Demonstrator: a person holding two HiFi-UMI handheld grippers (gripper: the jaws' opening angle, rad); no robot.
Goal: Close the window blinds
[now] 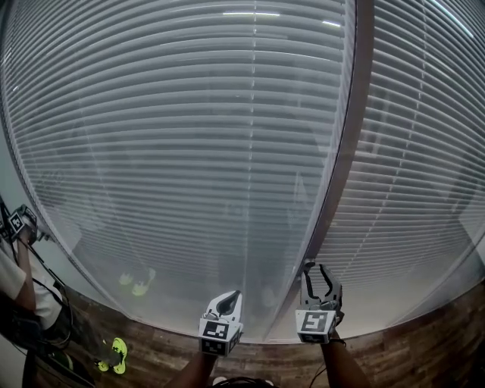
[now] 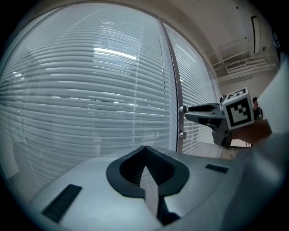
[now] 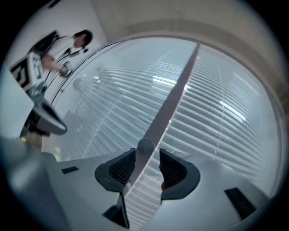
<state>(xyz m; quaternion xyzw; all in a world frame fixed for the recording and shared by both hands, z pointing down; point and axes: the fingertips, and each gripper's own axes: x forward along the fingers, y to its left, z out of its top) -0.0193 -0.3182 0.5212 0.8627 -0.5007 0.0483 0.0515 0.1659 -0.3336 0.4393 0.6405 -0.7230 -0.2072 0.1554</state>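
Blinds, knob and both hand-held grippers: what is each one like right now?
Blinds: lowered, slats tilted mostly shut.
Knob: on the frame post, not gripped.
Left hand-held gripper: shut, empty.
Right hand-held gripper: open, knob at the gap between its jaws.

Wood-plank floor (image 1: 432,352); brown window post (image 1: 345,151); reflected ceiling lights (image 1: 250,14).

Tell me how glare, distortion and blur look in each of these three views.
Head view: fisheye bows the blinds into arcs, and ceiling-light glare streaks the top. Left gripper view: a bright reflected streak crosses the blinds; the left gripper up close is soft. Right gripper view: tilted, with dark corners; the right gripper looks fairly sharp.
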